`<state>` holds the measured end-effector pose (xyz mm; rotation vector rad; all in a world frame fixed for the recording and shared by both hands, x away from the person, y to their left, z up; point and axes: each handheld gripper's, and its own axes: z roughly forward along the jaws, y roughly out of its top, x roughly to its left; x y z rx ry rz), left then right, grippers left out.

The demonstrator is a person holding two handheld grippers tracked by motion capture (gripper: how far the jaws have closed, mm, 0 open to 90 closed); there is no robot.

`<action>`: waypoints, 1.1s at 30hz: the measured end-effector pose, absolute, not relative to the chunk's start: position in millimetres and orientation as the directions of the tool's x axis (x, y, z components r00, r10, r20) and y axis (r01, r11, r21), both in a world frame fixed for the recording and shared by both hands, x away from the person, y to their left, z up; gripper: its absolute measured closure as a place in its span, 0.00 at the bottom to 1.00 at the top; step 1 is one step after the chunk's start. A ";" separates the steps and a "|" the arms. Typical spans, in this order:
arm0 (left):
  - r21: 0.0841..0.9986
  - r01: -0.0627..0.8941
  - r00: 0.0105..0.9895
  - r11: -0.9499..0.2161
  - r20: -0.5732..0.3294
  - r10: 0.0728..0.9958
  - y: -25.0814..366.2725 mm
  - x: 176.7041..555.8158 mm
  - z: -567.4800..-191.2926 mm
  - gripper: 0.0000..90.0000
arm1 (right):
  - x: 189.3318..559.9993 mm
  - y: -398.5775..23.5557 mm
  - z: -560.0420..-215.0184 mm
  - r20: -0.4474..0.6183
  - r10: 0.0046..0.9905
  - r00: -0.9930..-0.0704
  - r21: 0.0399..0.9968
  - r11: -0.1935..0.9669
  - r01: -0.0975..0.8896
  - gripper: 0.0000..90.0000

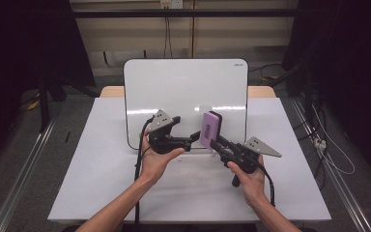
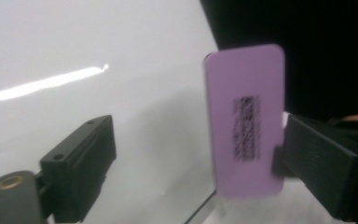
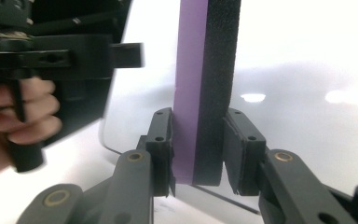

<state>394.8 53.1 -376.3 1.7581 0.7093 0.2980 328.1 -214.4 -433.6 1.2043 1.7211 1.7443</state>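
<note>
**Eraser clamped in right gripper before the whiteboard; left gripper released**

Room: dark surround, pale back wall with a wall socket (image 1: 170, 4) high at centre and cables hanging from it. Floor grey, with metal rails (image 1: 19, 174) along both sides of the work area.

Surface: a white table (image 1: 92, 183), matt, with a wooden edge showing behind it.

Whiteboard (image 1: 183, 87): stands propped upright at the table's far middle, rounded corners, dark rim, glossy and wiped clean, with lamp glare across it. A small brand mark sits in its upper right corner; too small to read.

Eraser (image 1: 209, 128): purple plastic back, black felt pad. It stands on end, just in front of the board's lower right part. The purple face carries a dark printed label (image 2: 245, 127), blurred and unreadable.

Right gripper (image 3: 198, 147): both pads press the eraser's lower end, one on the purple side, one on the felt; firmly clenched on it. A hand holds the grip from below.

Left gripper (image 2: 196, 163): jaws stand apart, released. The eraser sits between them, close to one jaw; whether it touches cannot be told.
</note>
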 end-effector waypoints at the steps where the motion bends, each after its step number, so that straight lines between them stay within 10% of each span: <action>1: 0.935 0.312 0.784 -0.169 -0.153 0.602 55.4 394.4 -376.2 0.10 | 327.5 -217.9 -432.8 0.276 0.798 -0.536 0.951 -0.145 0.274 0.73; 33: 0.882 0.340 0.712 -0.325 -0.016 0.702 132.9 358.1 -416.0 0.07 | 328.0 -247.5 -428.7 -0.116 0.922 -0.371 0.879 0.269 0.393 0.74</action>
